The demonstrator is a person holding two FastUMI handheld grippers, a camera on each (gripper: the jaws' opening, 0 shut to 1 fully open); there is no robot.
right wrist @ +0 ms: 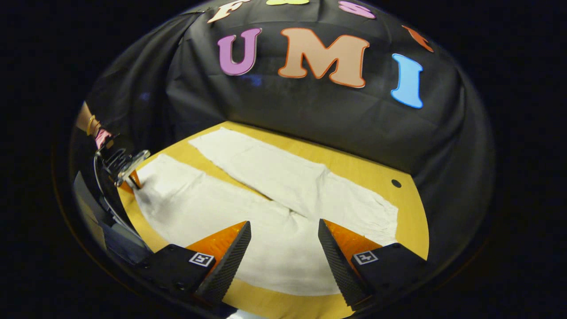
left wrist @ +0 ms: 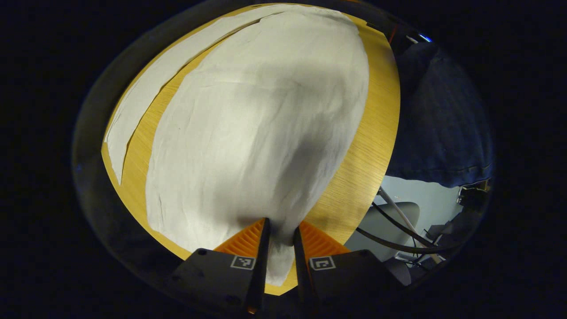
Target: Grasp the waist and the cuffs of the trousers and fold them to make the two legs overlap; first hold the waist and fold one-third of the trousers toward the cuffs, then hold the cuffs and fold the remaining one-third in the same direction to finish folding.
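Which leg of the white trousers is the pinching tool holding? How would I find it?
Start at the yellow wooden table, where the white trousers lie spread in a V. The near leg, closer to the table's front edge, is the one; the left gripper has its jaws pinched on its cuff, while the far leg lies untouched.

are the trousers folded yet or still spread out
Spread out. In the right gripper view the trousers lie flat on the table, both legs apart in a V. The left tongs pinch one edge; nothing is doubled over.
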